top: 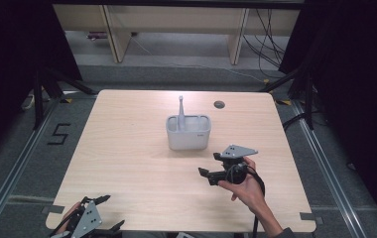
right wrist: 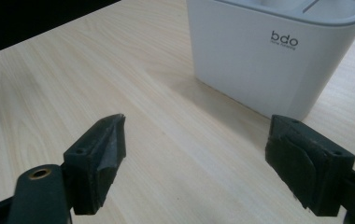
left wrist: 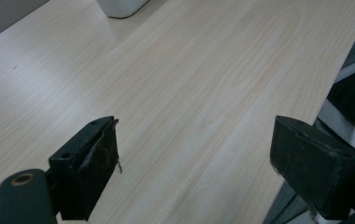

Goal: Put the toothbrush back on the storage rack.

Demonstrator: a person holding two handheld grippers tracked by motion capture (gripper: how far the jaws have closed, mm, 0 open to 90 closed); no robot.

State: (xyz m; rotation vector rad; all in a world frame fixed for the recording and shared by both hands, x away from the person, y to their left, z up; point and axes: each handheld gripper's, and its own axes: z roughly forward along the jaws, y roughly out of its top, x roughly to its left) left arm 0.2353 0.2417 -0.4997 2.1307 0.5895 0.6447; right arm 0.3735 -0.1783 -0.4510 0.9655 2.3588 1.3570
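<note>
The white caddy (top: pixel 188 132) stands on the worktop (top: pixel 127 163) just ahead of the right claw (top: pixel 207 174), whose jaws gape wide and empty; the left claw (top: pixel 108 213), also open and empty, sits far nearer the person.

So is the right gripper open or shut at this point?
Open. The right gripper has its jaws spread wide with bare table between them, nothing held, facing the white caddy.

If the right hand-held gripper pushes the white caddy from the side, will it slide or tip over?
The white caddy looks like rigid plastic, so it should probably keep its shape. Its base seems wide and low, so it would likely slide on the smooth table rather than tip. The tall utensil standing inside may wobble.
</note>
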